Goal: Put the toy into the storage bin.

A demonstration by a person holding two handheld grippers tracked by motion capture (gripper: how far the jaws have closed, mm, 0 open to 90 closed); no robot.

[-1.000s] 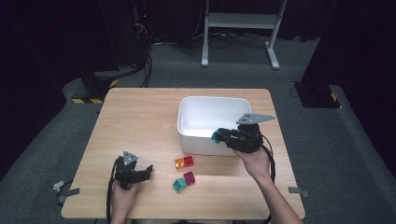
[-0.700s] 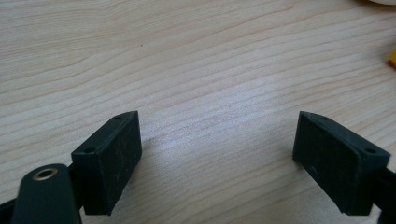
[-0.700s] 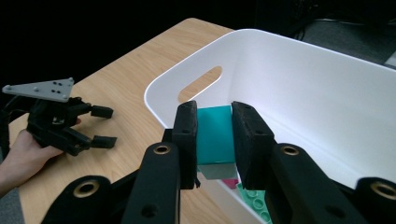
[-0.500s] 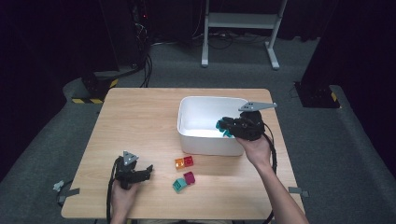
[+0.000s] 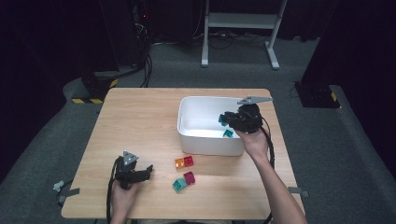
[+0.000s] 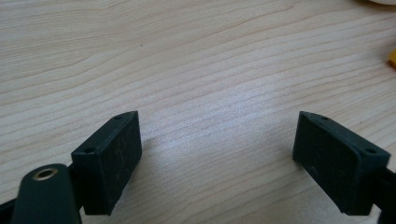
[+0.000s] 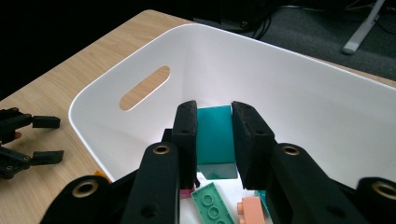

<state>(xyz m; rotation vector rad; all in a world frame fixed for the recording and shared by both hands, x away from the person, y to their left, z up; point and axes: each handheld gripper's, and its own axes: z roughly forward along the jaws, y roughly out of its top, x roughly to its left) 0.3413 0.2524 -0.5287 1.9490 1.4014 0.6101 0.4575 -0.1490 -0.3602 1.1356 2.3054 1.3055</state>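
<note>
teal block point(image 7: 214, 140): sides covered by the right gripper point(image 7: 214, 128) pads, lower end cut by a glare line; bricks in the white bin point(image 7: 299, 74): partly hidden behind that gripper's arms; orange piece point(image 6: 392, 58): cut off at the frame edge, shape not legible.
</note>
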